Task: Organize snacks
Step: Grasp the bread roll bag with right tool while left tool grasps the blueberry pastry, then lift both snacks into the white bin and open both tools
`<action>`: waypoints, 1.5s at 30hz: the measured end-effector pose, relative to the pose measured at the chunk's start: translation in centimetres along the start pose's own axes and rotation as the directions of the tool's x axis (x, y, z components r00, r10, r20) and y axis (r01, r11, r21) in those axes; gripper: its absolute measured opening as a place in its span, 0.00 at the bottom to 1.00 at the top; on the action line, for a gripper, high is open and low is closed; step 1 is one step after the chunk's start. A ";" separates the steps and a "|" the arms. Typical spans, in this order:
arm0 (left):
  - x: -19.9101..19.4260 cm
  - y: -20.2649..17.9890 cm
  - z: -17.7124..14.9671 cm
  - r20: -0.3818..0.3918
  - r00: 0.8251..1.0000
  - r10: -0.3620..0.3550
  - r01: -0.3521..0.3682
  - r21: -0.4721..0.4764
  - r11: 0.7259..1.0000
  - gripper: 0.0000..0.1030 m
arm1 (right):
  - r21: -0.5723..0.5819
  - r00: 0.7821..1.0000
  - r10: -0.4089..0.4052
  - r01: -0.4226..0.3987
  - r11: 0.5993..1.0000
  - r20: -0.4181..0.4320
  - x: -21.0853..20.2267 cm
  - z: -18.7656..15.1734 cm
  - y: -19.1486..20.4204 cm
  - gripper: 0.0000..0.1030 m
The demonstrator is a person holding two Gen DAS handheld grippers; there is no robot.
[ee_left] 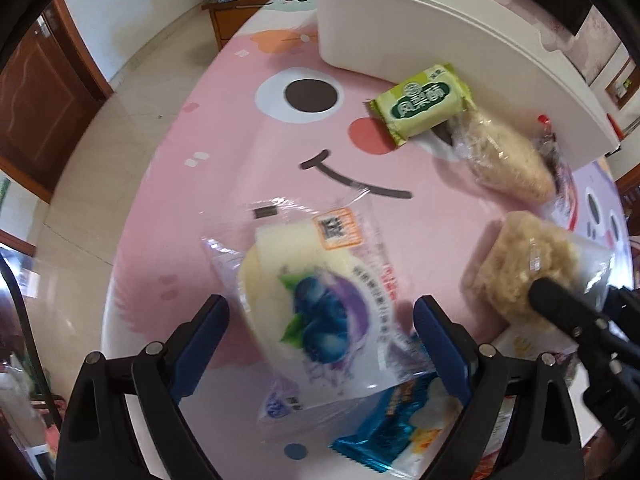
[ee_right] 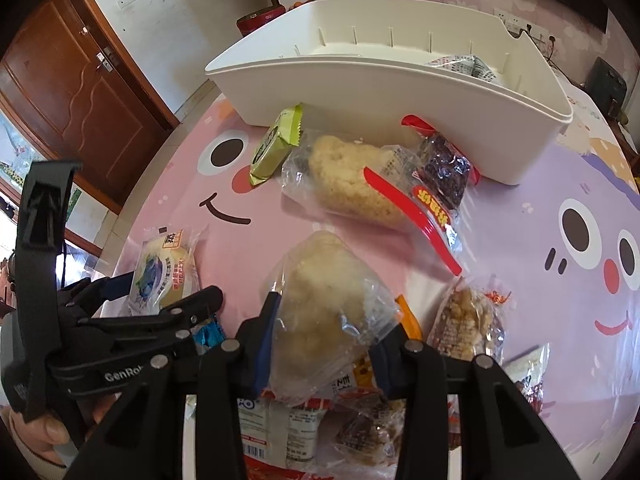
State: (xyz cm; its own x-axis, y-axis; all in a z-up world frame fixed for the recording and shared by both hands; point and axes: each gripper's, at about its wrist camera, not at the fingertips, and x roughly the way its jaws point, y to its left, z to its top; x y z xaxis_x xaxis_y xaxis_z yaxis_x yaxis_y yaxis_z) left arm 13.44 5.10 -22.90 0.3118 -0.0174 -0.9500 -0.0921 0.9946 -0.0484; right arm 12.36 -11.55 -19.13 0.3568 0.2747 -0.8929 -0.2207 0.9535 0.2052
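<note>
A clear packet with a pale bun and a blueberry print [ee_left: 316, 300] [ee_right: 164, 272] lies on the pink cartoon table mat [ee_left: 224, 160]. My left gripper [ee_left: 322, 312] [ee_right: 168, 288] hangs over it, open, one finger on each side and gaps beside the wrap. My right gripper [ee_right: 326, 332] is shut on a clear bag holding a crumbly beige pastry [ee_right: 324, 292] [ee_left: 520, 264], its blue pads pinching the bag's lower sides. One of its black fingers [ee_left: 556, 300] shows in the left wrist view. The white bin [ee_left: 400, 40] [ee_right: 360, 80] stands at the far side.
Before the bin lie a green wrapped cake [ee_left: 420, 106] [ee_right: 272, 148], a second clear-bagged beige pastry [ee_right: 352, 180] and a dark snack in red-trimmed wrap [ee_right: 444, 168]. A blue packet [ee_left: 400, 428] and several packets [ee_right: 280, 428] lie near. One packet [ee_right: 464, 64] is inside the bin.
</note>
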 end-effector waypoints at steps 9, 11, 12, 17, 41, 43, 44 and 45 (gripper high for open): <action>-0.5 0.8 -0.5 0.039 0.999 0.016 -0.016 0.006 1.000 0.61 | -0.003 1.000 -0.018 0.018 1.000 -0.010 0.0 -0.4 0.2 0.41; -0.7 1.0 -0.9 0.042 0.999 0.010 -0.010 0.012 1.000 0.58 | -0.013 0.999 -0.031 0.031 0.999 -0.011 0.0 -0.5 0.4 0.42; -0.8 1.0 -1.0 0.046 0.999 0.011 -0.011 0.013 1.000 0.54 | -0.016 0.999 -0.035 0.035 0.999 -0.011 0.1 -0.5 0.5 0.42; -1.2 1.5 -1.5 0.065 0.998 -0.017 0.017 0.010 1.000 0.43 | -0.039 0.998 -0.065 0.065 0.997 -0.008 0.2 -0.8 1.1 0.43; -15.5 -4.0 2.2 0.305 0.943 -0.136 0.062 0.240 0.969 0.41 | -0.012 0.953 -0.082 0.089 0.996 0.291 -12.1 3.3 -0.1 0.33; -16.7 -4.7 3.8 0.317 0.937 -0.147 0.065 0.255 0.965 0.41 | -0.003 0.939 -0.097 0.103 0.995 0.330 -13.9 4.7 -0.8 0.32; -17.5 -5.1 5.0 0.323 0.933 -0.157 0.070 0.263 0.962 0.41 | 0.002 0.930 -0.107 0.114 0.993 0.353 -14.9 5.7 -1.2 0.32; -18.1 -5.4 6.0 0.331 0.930 -0.161 0.071 0.269 0.961 0.41 | 0.005 0.923 -0.117 0.124 0.992 0.368 -15.7 6.5 -1.6 0.32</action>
State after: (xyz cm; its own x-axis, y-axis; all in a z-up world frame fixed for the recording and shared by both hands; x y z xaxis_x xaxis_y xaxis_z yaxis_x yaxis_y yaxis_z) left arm 14.01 0.68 -3.62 0.6178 -0.1424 -0.7733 0.1877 0.9817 -0.0307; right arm 13.00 -16.55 -2.81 0.6886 0.1874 -0.7005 -0.1700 0.9808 0.0953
